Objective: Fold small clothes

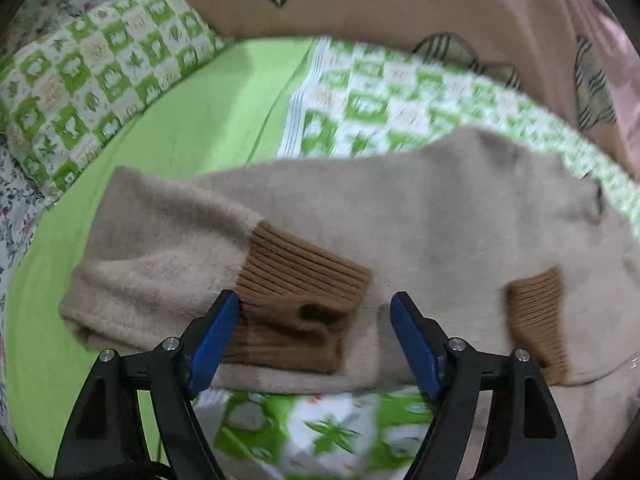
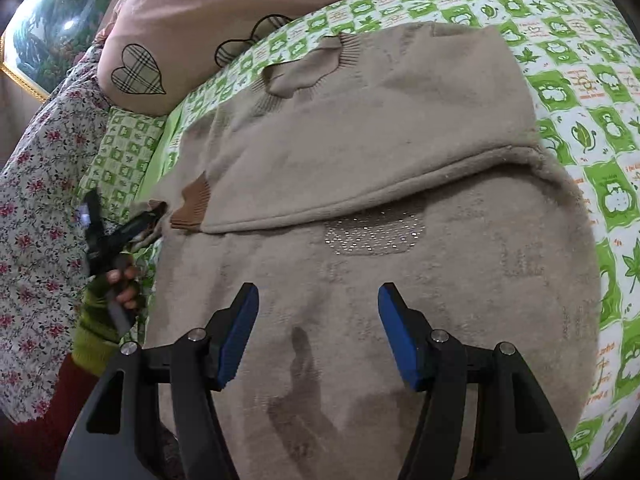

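A fuzzy beige sweater (image 1: 400, 216) lies flat on the bed, with a sleeve folded across its body. That sleeve's brown ribbed cuff (image 1: 296, 280) lies between the blue pads of my left gripper (image 1: 316, 320), which is open and not pressing on it. A second brown cuff (image 1: 536, 312) lies further right. In the right wrist view the sweater (image 2: 360, 140) shows its collar at the far end, a folded-over edge and a sparkly patch (image 2: 374, 232). My right gripper (image 2: 318, 300) hovers open over the sweater's near part with nothing between its pads.
The bed sheet (image 2: 580, 128) is green and white check. A matching pillow (image 1: 92, 80) lies at the left, and a pink cushion with plaid hearts (image 2: 180, 20) behind. A hand in a green sleeve (image 2: 124, 284) holds the other gripper beside floral fabric (image 2: 40, 200).
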The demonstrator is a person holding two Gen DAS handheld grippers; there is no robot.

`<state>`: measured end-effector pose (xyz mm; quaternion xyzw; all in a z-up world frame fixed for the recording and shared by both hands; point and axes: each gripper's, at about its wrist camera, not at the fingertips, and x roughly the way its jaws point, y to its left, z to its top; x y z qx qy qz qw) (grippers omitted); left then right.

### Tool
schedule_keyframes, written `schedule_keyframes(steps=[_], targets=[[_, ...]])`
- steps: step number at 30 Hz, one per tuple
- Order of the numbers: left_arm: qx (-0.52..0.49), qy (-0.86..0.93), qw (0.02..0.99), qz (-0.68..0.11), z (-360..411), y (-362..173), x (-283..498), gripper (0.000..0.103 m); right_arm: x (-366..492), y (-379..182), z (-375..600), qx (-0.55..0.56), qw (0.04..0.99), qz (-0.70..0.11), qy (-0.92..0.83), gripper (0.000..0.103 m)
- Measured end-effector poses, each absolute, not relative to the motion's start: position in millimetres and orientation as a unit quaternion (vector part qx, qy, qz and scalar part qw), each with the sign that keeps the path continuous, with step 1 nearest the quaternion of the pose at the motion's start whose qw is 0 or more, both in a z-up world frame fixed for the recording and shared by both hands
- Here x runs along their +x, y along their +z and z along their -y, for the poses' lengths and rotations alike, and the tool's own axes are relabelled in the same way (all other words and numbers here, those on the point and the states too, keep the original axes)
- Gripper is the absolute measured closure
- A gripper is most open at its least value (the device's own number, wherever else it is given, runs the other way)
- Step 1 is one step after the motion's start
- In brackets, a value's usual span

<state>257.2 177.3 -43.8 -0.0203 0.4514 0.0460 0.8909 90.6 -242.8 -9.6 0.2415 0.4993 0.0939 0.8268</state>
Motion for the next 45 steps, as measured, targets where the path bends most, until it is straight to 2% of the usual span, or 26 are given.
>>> schedule_keyframes(steps=[1,3,4,6,8,15,23,28,34,37,40,42,44,45], targets=[[-0.017,0.045,0.892,-0.449,-178,-45,257,0.029,91,-9,242,0.242,0.827,-0.499,0.094,0.04],[-0.006,0.053,0.895,-0.444,-181,-44,255,0.055,90,-8,243,0.245,0.827,-0.497,0.094,0.04],[-0.007,0.053,0.895,-0.444,-182,-43,255,0.062,89,-7,244,0.246,0.827,-0.497,0.093,0.04],[-0.021,0.045,0.896,-0.442,-188,-39,252,0.086,88,-6,245,0.25,0.83,-0.491,0.089,0.04],[-0.032,0.047,0.897,-0.438,-194,-34,247,0.091,86,-5,245,0.25,0.831,-0.488,0.09,0.04],[-0.088,-0.005,0.915,-0.393,-163,12,211,0.092,78,3,238,0.245,0.838,-0.476,0.105,0.04],[-0.123,-0.181,0.909,-0.354,-25,67,186,0.092,64,9,259,0.266,0.849,-0.45,0.081,0.04],[-0.111,-0.265,0.885,-0.366,75,63,187,0.092,46,13,293,0.289,0.858,-0.424,0.037,0.04],[-0.102,-0.303,0.851,-0.416,156,15,205,0.091,23,11,337,0.317,0.857,-0.406,-0.014,0.04],[-0.077,-0.298,0.845,-0.438,174,-7,214,0.085,16,9,348,0.326,0.854,-0.406,-0.026,0.04],[-0.07,-0.298,0.837,-0.454,178,-21,214,0.073,15,11,352,0.327,0.854,-0.403,-0.027,0.04],[-0.075,-0.297,0.835,-0.458,169,-22,211,0.059,17,13,350,0.326,0.855,-0.402,-0.024,0.04],[-0.076,-0.289,0.84,-0.453,152,-16,202,0.049,24,15,344,0.325,0.856,-0.401,-0.013,0.04],[-0.08,-0.283,0.844,-0.448,139,-13,197,0.047,28,16,341,0.324,0.856,-0.402,-0.009,0.04]])
